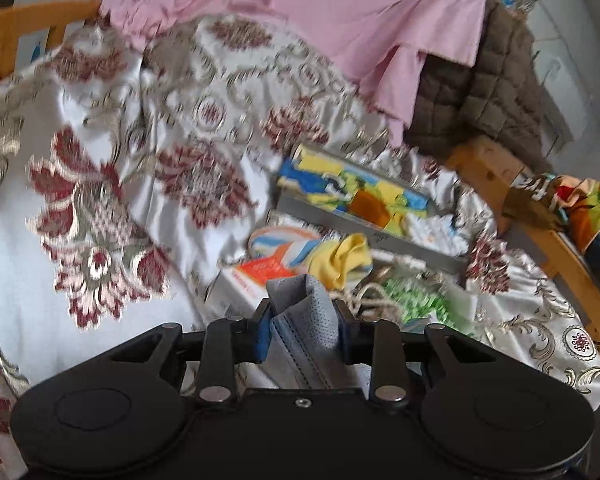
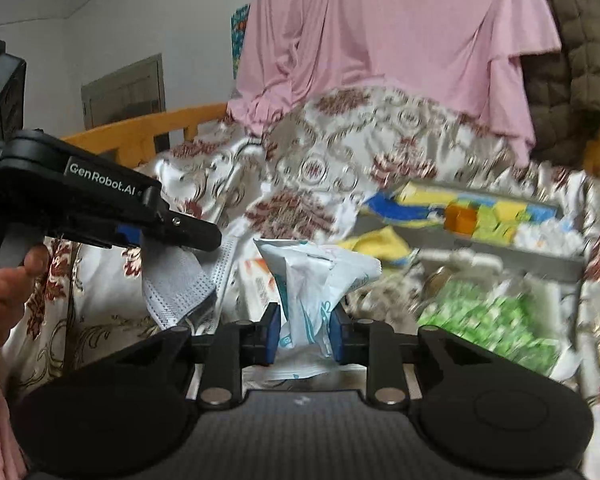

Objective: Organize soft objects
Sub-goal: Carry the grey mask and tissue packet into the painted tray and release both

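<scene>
The left gripper (image 1: 304, 330) is clamped on a grey perforated face mask (image 1: 314, 320), which stands up between its blue pads; in the right wrist view the mask (image 2: 180, 280) hangs below that gripper (image 2: 188, 236), beside the person's hand (image 2: 4, 292). The right gripper (image 2: 304, 332) pinches a crumpled white plastic packet (image 2: 316, 276) with teal print. Both are held above a floral satin bedspread (image 1: 100, 184), near a grey tray (image 1: 364, 224) of colourful cloths. A pink garment (image 1: 340, 20) and brown quilted jacket (image 1: 492, 92) lie behind; a wooden bed rail (image 1: 24, 28) edges the bed
</scene>
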### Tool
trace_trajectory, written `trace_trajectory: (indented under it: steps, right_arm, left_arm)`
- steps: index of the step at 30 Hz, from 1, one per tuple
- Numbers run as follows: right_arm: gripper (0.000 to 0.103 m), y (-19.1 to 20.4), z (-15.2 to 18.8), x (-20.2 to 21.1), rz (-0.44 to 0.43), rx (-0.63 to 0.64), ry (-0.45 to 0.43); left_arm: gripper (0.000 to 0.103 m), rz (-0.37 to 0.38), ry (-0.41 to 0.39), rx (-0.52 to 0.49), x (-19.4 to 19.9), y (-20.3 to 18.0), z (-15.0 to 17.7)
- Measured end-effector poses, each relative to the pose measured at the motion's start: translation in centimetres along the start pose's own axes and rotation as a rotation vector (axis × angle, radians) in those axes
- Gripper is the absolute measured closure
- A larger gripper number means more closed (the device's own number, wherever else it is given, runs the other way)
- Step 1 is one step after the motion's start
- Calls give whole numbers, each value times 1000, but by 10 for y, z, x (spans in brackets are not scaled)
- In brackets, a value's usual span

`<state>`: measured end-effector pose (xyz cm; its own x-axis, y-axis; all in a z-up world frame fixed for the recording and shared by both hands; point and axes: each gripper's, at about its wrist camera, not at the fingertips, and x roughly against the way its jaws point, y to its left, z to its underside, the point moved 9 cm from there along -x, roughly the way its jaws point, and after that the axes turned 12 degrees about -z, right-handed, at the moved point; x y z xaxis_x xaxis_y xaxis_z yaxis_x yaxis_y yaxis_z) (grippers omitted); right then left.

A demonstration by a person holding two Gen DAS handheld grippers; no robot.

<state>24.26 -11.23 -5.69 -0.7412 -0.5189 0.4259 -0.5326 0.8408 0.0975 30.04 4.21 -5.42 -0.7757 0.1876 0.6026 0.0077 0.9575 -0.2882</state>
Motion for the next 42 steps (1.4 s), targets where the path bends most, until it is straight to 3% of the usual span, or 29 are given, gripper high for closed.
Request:
trace_trajectory:
  steps: [5, 9, 13, 18, 22, 30, 37, 42]
  right_arm:
    - [75, -1, -14, 15, 13, 37, -45]
    - [75, -11, -33, 22, 31, 58, -88]
    - [75, -42, -53, 24, 64, 22, -136]
    - [75, -109, -79, 22, 141, -39, -211]
    - [75, -171, -103, 15, 210, -94, -275]
    - [75, -270, -130, -33, 235, -246, -320]
    - [75, -331, -101, -88, 210, -418, -231]
    - [75, -347, -78, -113, 177, -496, -177]
  left_arm:
    - [70, 20, -102, -68, 16, -15, -9]
    - [70, 24, -135, -124, 18, -37, -24]
    - [70, 47, -170, -146, 12, -60, -45]
    - [70, 58, -192, -157, -19, -89, -74]
    - [70, 61, -202, -163, -59, -111, -101]
    - [70, 57, -230, -157, -153, -156, -158]
    - [70, 39, -170, -165, -246, -186, -175]
    - [70, 26, -100, -108, -300, -193, -173]
